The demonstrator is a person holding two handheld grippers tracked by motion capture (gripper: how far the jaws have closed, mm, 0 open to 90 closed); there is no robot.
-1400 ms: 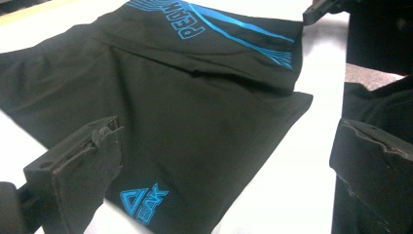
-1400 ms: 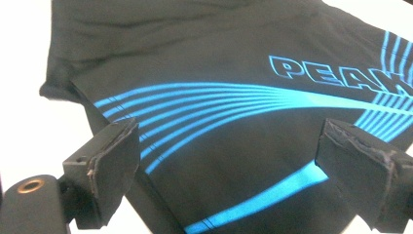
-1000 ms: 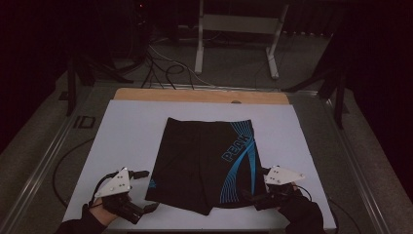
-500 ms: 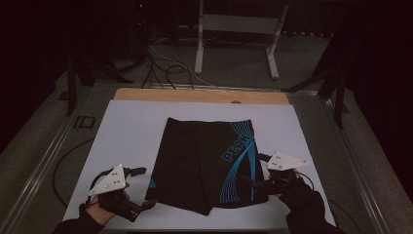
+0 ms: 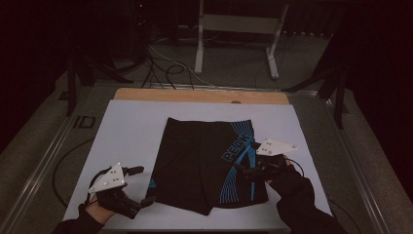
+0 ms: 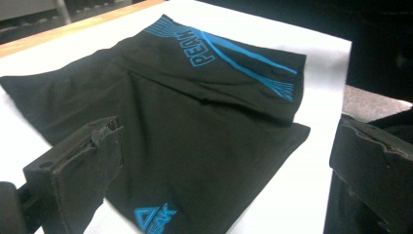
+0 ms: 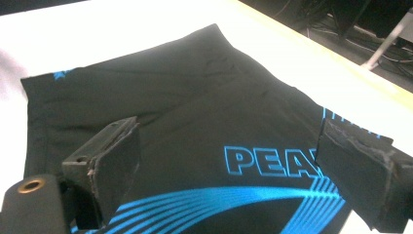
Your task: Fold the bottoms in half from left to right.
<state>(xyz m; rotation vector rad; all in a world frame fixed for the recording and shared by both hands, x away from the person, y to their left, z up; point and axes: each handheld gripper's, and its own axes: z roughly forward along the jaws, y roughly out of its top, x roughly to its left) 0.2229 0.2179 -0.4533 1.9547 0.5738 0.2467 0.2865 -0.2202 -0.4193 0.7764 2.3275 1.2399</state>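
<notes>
Black shorts (image 5: 204, 161) with blue stripes and the word PEAK lie flat on the white table cover (image 5: 131, 126). My left gripper (image 5: 143, 185) stands open just left of the shorts' near left corner, above the cover. In the left gripper view the shorts (image 6: 195, 107) spread out ahead between the wide-apart jaws of that gripper (image 6: 224, 165), with a small blue logo at the near hem. My right gripper (image 5: 246, 160) is open over the striped right leg. The right gripper view has its gripper (image 7: 234, 165) straddling the PEAK lettering on the shorts (image 7: 185, 112); nothing is held.
A wooden strip (image 5: 204, 95) runs along the table's far edge. Behind it stand a metal frame (image 5: 234, 29) and cables (image 5: 165, 68) on the floor. A metal rail (image 5: 44, 165) borders the table on the left. White cover lies bare around the shorts.
My right gripper has moved away from the near edge, forward along the shorts' right side, and now sits over the striped leg. The left gripper has barely shifted.
</notes>
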